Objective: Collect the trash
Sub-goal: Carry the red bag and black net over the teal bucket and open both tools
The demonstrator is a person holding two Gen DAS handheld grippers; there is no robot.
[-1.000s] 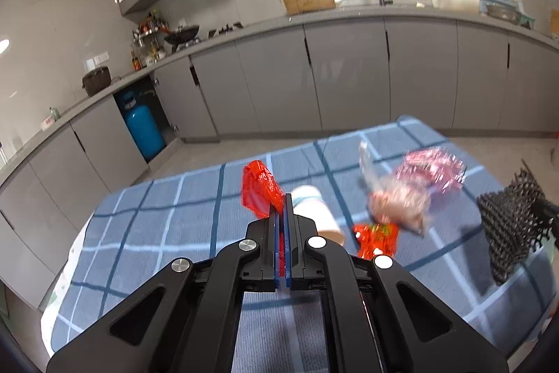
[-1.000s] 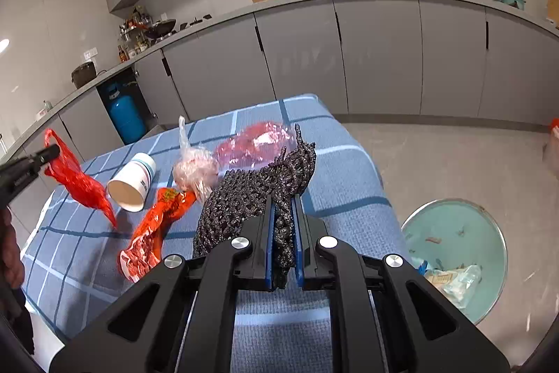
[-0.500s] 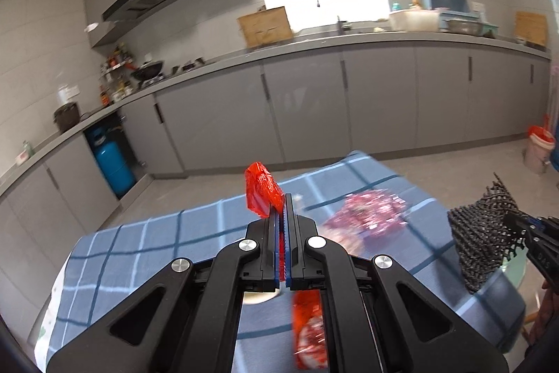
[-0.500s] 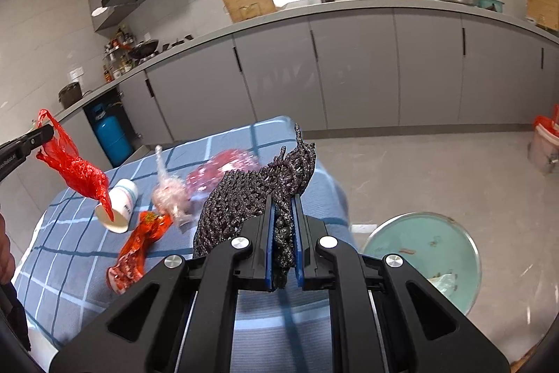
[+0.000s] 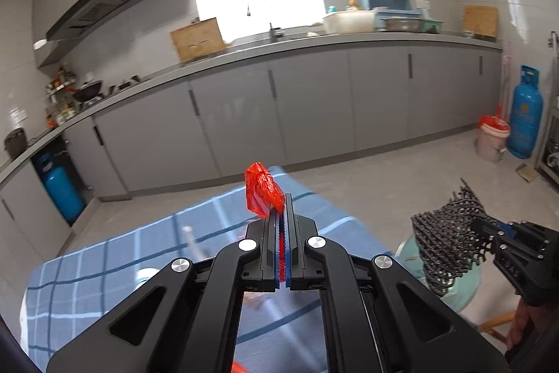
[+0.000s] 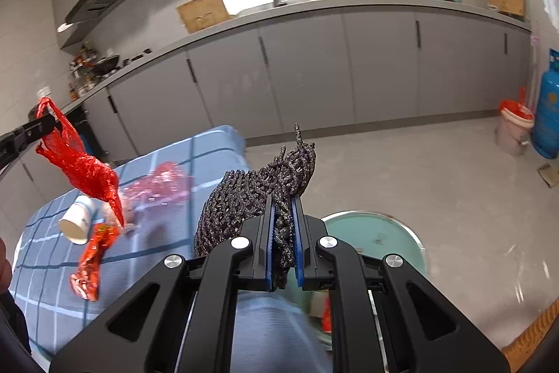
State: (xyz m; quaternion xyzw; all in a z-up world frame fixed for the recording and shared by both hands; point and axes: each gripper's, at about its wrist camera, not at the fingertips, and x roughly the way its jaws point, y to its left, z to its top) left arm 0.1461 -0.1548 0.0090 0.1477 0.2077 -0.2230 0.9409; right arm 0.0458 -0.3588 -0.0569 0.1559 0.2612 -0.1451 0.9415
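My left gripper (image 5: 282, 205) is shut on a red plastic bag (image 5: 261, 189), held in the air above the blue checked tablecloth (image 5: 104, 254); the bag also hangs at the left of the right wrist view (image 6: 82, 168). My right gripper (image 6: 283, 208) is shut on a black foam net (image 6: 255, 194), held over the table's right end beside a teal bin (image 6: 380, 236) on the floor. The net and right gripper (image 5: 484, 226) also show at the right of the left wrist view. On the table lie a white cup (image 6: 77, 222), a red wrapper (image 6: 92, 254) and a pink bag (image 6: 157, 187).
Grey kitchen cabinets (image 5: 314, 107) run along the back wall. A blue gas cylinder (image 5: 525, 114) and a small red-lidded bucket (image 5: 492, 137) stand at the far right. Another blue cylinder (image 5: 61, 186) stands at the left. Open concrete floor (image 6: 419, 170) lies right of the table.
Both grippers have swung right with their loads. The left one has lifted away from the table items, and the right one now hangs nearer the teal bin.
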